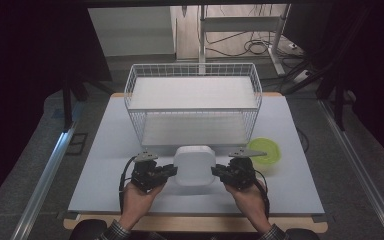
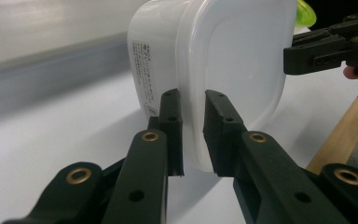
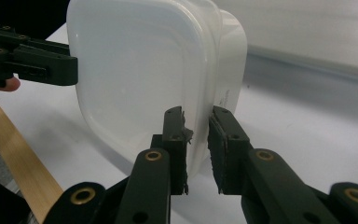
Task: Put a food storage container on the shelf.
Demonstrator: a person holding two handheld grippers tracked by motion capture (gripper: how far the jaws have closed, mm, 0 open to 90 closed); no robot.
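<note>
step in hand: two-handed lift of the white lidded container (image 1: 194,165) – looks like it's headed for the wire basket (image 1: 193,102) right behind it, that's my guess anyway

where the container is: on the table (image 1: 105,165), near the front edge, between both grippers and just in front of the basket; from the gripper views its lid rim looks raised off the surface, but I can't tell for sure if the base has cleared

left gripper (image 1: 169,170): fingers (image 2: 170,123) narrowed down and pinching the lid rim on the container's left side

right gripper (image 1: 218,171): same deal on the opposite side, fingers (image 3: 175,135) clamped on the rim, nothing slack that I can see

grip tip: both pinches sit on a thin rim lip, so I'd keep the squeeze even – if one side lets go the box swings on the other

lift tip: raise both hands together and level, otherwise the lid could pop off the tub under the weight

clearance: basket wall is tall, so go up first, then forward over the front rim, then down onto the shelf inside

watch out: green bowl (image 1: 265,149) sits just beside the right gripper, so keep that elbow from swinging out
</note>
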